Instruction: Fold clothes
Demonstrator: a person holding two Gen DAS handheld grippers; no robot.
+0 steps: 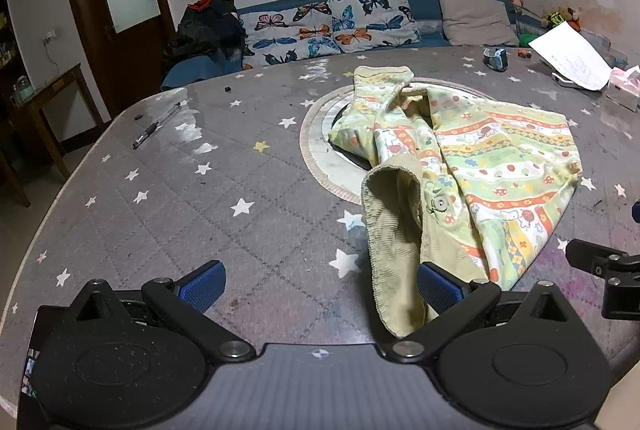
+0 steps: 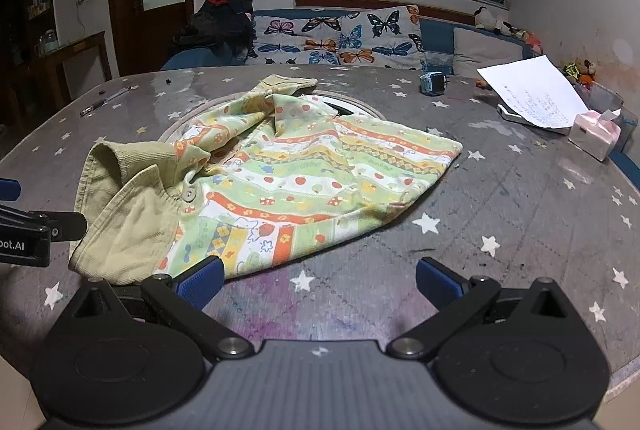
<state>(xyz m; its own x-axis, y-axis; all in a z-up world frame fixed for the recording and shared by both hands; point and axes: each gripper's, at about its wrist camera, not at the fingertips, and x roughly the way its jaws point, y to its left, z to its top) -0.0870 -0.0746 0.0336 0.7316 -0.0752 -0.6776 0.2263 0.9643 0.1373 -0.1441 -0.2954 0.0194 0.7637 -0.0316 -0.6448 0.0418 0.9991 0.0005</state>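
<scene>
**Both grippers low at near edge, jaws released, garment loose on counter**

Left wrist view: left gripper (image 1: 320,284) sits low over the grey star-print counter (image 1: 168,213), jaws spread wide, nothing between them. The right blue pad (image 1: 438,286) is touching or just beside the olive corduroy part of the child's garment (image 1: 472,165); cannot tell which. Garment lies crumpled over the round inset (image 1: 316,133) mid-counter, patterned lining up, one grey button (image 1: 441,203) showing. Only this view shows the right gripper's side at the right edge. A pen (image 1: 154,127) lies far left.

Right wrist view: right gripper (image 2: 318,278) also low, jaws spread wide, empty, bare counter between them. Left pad (image 2: 200,280) just beside the garment's near hem. Left gripper (image 2: 28,230) enters at the left edge, by the corduroy collar; partial label reads "oot.AI". Clearer here: paper sheet (image 2: 536,89) with writing too small to read, tissue pack (image 2: 596,133), blue watch (image 2: 433,82).
</scene>
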